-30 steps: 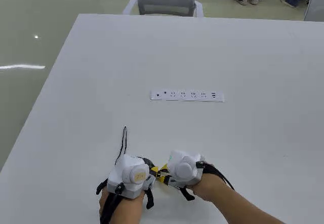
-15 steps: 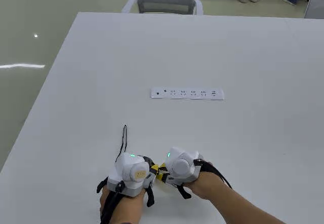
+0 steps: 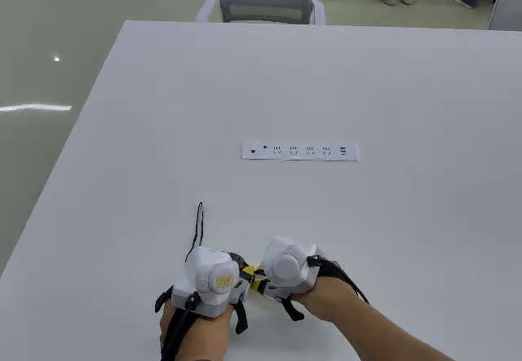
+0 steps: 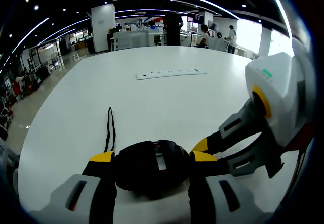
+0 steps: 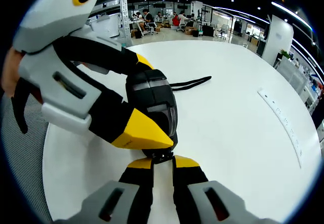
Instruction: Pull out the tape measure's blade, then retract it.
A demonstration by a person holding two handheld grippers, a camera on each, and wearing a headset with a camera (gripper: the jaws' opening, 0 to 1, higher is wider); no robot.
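Closer together than a second ago, the two grippers nearly meet in the head view: the right gripper (image 5: 162, 163) has slid in toward the left gripper (image 4: 152, 158), and the yellow gap between them has narrowed. The power strip (image 3: 300, 151) sits slightly higher in the picture, which is the headset's own shift.

The tape measure (image 4: 151, 169), a black rounded case, lies low on the white table (image 3: 326, 84) near its front edge. The left gripper's jaws are clamped on the case from both sides. Its black strap (image 4: 109, 128) trails away across the table, toward the power strip, which lies well apart.

In the right gripper view, that gripper's jaws are all but closed, pinching the small dark end hook (image 5: 161, 158) right at the mouth of the case. No length of blade shows between hook and case.

With the hook hard against the case and the grippers drawing together, the blade looks fully in, or very nearly so. That fits the end of the retraction, though the pictures alone cannot rule out a pull that has yet to start. If it is the retraction, what seems left is to let go of the hook and release the case.
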